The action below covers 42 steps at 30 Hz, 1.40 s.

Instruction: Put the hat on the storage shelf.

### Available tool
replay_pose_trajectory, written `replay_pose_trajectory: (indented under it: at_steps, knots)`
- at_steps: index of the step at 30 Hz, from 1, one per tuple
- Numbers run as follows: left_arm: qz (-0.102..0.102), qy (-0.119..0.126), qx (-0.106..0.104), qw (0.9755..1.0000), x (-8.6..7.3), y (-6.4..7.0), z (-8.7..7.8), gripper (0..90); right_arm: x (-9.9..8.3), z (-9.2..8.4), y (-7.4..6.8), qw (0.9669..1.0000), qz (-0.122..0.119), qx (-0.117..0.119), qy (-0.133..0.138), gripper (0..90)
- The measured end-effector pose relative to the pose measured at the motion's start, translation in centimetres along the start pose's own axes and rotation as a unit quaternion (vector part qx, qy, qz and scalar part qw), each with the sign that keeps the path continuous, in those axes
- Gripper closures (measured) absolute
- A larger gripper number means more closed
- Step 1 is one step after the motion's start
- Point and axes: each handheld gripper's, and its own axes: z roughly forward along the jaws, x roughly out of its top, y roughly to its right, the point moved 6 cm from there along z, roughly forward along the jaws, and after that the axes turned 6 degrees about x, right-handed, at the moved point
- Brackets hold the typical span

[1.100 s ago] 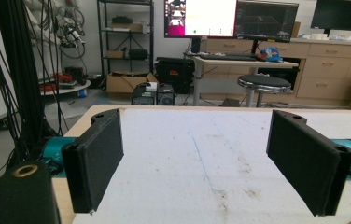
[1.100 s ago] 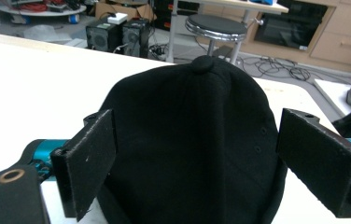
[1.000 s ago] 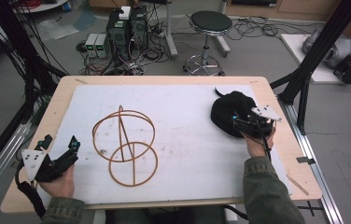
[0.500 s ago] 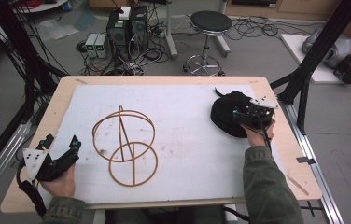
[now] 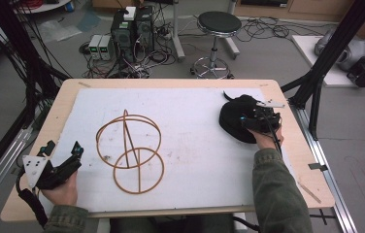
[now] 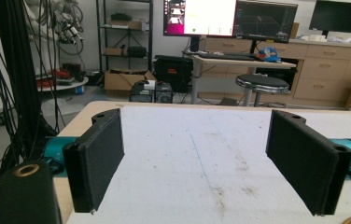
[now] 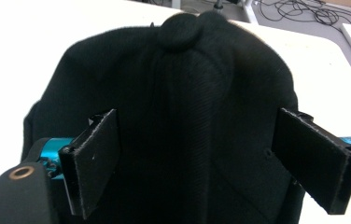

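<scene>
Cap (image 7: 178,107): on the white mat (image 5: 195,126), right half, lying between the spread fingers (image 7: 92,158) of the right gripper (image 5: 248,122), its top button beyond their tips. Wire stand (image 5: 129,148): on the mat, ahead and to the right of the left gripper (image 5: 61,158) fingers (image 6: 96,154), well apart from them; bare mat lies between those fingers. Table (image 5: 54,104): under the mat.
</scene>
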Motion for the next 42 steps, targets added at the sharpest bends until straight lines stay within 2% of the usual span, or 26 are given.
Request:
replay_pose_trajectory:
  at_steps: [2, 6, 9, 11, 12, 13, 14, 18, 20, 21, 22, 23, 24, 25, 29, 32, 36, 42]
  knots:
    - [0.0, 0.0, 0.0, 1.0, 0.0, 0.0, 0.0, 19.3, 0.0, 0.0, 0.0, 1.0, -0.003, -0.003, 0.0, 15.3]
    - [-0.002, -0.001, -0.001, 1.0, -0.1, 0.0, 0.1, 19.3, 0.1, -0.1, -0.1, 0.9997, -0.004, -0.024, 0.004, 15.9]
    - [-0.002, -0.003, -0.002, 1.0, -0.1, 0.0, 0.1, 19.3, 0.1, -0.1, -0.2, 0.9997, -0.005, -0.025, 0.001, 20.8]
    - [-0.002, -0.003, -0.002, 1.0, -0.1, 0.0, 0.1, 19.3, 0.1, -0.2, -0.5, 0.9999, 0.008, -0.012, 0.001, 32.9]
    - [-0.002, -0.003, -0.002, 1.0, -0.1, 0.0, 0.1, 19.3, 0.1, -0.2, -0.5, 0.9999, 0.008, -0.012, 0.001, 32.9]
    - [-0.003, -0.004, -0.001, 1.0, -0.1, 0.0, 0.1, 19.3, 0.0, -0.2, -0.5, 0.9999, 0.013, -0.009, -0.001, 38.3]
    - [-0.005, -0.003, -0.001, 1.0, -0.1, 0.0, 0.1, 19.3, 0.0, -0.3, -0.6, 0.9998, 0.018, -0.01, -0.006, 48.1]
    - [-0.007, -0.002, -0.001, 1.0, -0.1, -0.1, 0.1, 19.2, -0.2, -0.3, -0.9, 0.9997, 0.019, -0.014, -0.012, 60.1]
    - [-0.007, -0.003, 0.0, 1.0, -0.1, -0.1, 0.1, 19.3, -0.2, -0.3, -0.9, 0.9997, 0.016, -0.017, -0.011, 63.0]
    - [-0.007, -0.003, -0.001, 1.0, -0.1, -0.1, 0.1, 19.2, -0.3, -0.4, -0.9, 0.9995, 0.02, -0.02, -0.013, 72.6]
    - [-0.006, -0.003, -0.001, 1.0, -0.1, -0.1, 0.1, 19.2, -0.3, -0.4, -0.9, 0.9995, 0.02, -0.02, -0.013, 72.6]
    - [-0.007, -0.003, -0.001, 1.0, -0.2, -0.1, 0.1, 19.3, -0.3, -0.5, -1.0, 0.9994, 0.024, -0.023, -0.013, 81.6]
    - [-0.007, -0.003, -0.001, 1.0, -0.2, -0.1, 0.1, 19.2, -0.3, -0.5, -1.0, 0.9994, 0.024, -0.023, -0.013, 81.6]
    - [-0.007, -0.003, -0.001, 1.0, -0.2, 0.0, 0.1, 19.2, -0.4, -0.6, -1.0, 0.9991, 0.029, -0.025, -0.017, 86.8]
    - [-0.006, -0.002, 0.001, 1.0, -0.1, -0.1, 0.1, 19.3, -0.4, -0.6, -1.0, 0.9995, 0.02, -0.019, -0.015, 87.3]
    - [-0.005, -0.003, 0.001, 1.0, -0.1, -0.1, 0.1, 19.2, -0.4, -0.7, -0.9, 0.9995, 0.023, -0.014, -0.016, 87.4]
    - [-0.005, -0.003, 0.0, 1.0, -0.2, 0.0, 0.1, 19.2, -0.4, -0.8, -1.0, 0.9995, 0.023, -0.016, -0.013, 87.7]
    - [-0.005, -0.003, 0.0, 1.0, -0.2, -0.1, 0.1, 19.2, -0.2, -1.2, -1.3, 0.9994, 0.027, -0.02, 0.005, 87.6]
